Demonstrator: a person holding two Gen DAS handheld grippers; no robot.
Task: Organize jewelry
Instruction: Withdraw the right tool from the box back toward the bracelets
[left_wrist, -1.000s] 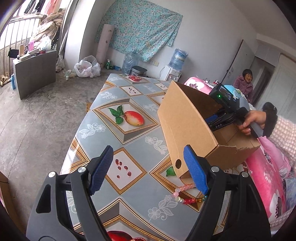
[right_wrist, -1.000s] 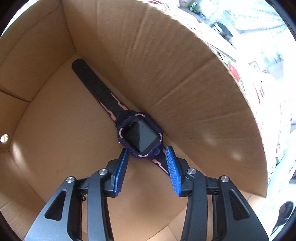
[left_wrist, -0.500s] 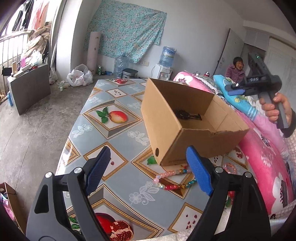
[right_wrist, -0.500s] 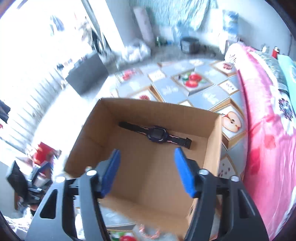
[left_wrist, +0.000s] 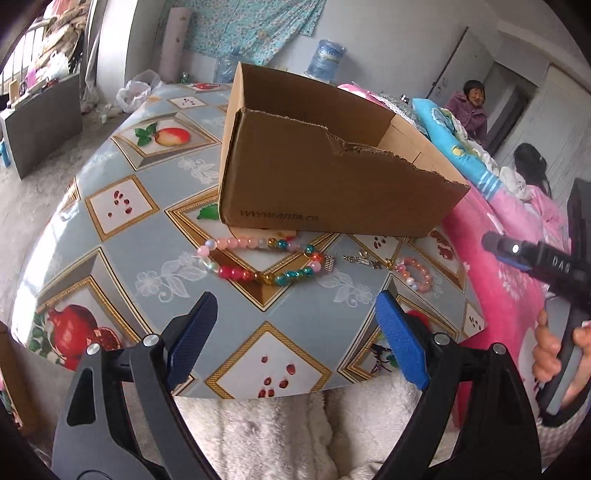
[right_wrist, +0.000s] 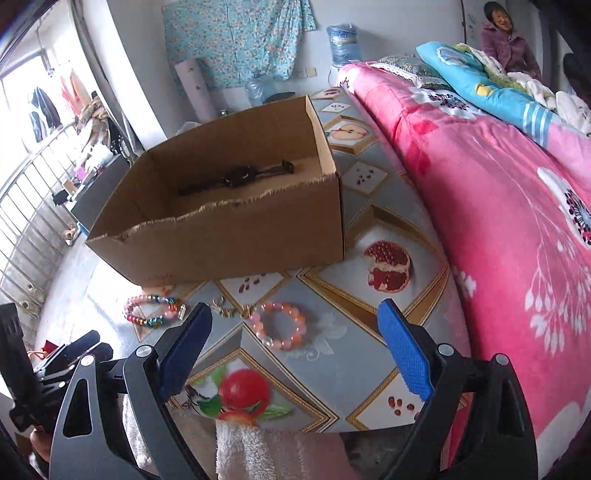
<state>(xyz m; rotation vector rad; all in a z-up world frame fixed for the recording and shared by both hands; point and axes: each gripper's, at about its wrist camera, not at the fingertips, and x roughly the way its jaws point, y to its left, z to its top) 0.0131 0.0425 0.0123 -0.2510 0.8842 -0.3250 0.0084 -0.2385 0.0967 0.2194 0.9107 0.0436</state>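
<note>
The left gripper (left_wrist: 295, 336) hangs over the near edge of the table (left_wrist: 155, 236), its blue fingers (left_wrist: 192, 336) spread wide with nothing between them. The right gripper (right_wrist: 295, 354) is also spread; its jaws have just been opening, and only bare tablecloth shows in the gap. From the left wrist view the right gripper appears only as a dark body at the far right edge, with part of a hand (left_wrist: 554, 350) on its handle; its fingertips are cut off there.

The cardboard box (left_wrist: 325, 177) stands on the table with a torn front edge. From the left wrist view its front wall hides the inside completely. From the right wrist view a dark watch (right_wrist: 236, 175) lies on the box floor near the back wall, but it is small and shadowed, so its face and strap pattern cannot be made out.

In front of the box lie the loose pieces: a long string of mixed coloured beads (left_wrist: 258, 262), one end of it running under or against the box's lower edge, a small metal chain or clasp piece (left_wrist: 364, 260) too fine to identify, and a pink bead bracelet (right_wrist: 279, 325) lying apart from the box. A white fleecy sleeve or cloth (left_wrist: 280, 435) fills the bottom of both views and hides the table's near rim. A pink flowered quilt (right_wrist: 498, 206) runs along the table's right side. Two people in the far background are small and partly cut off.
</note>
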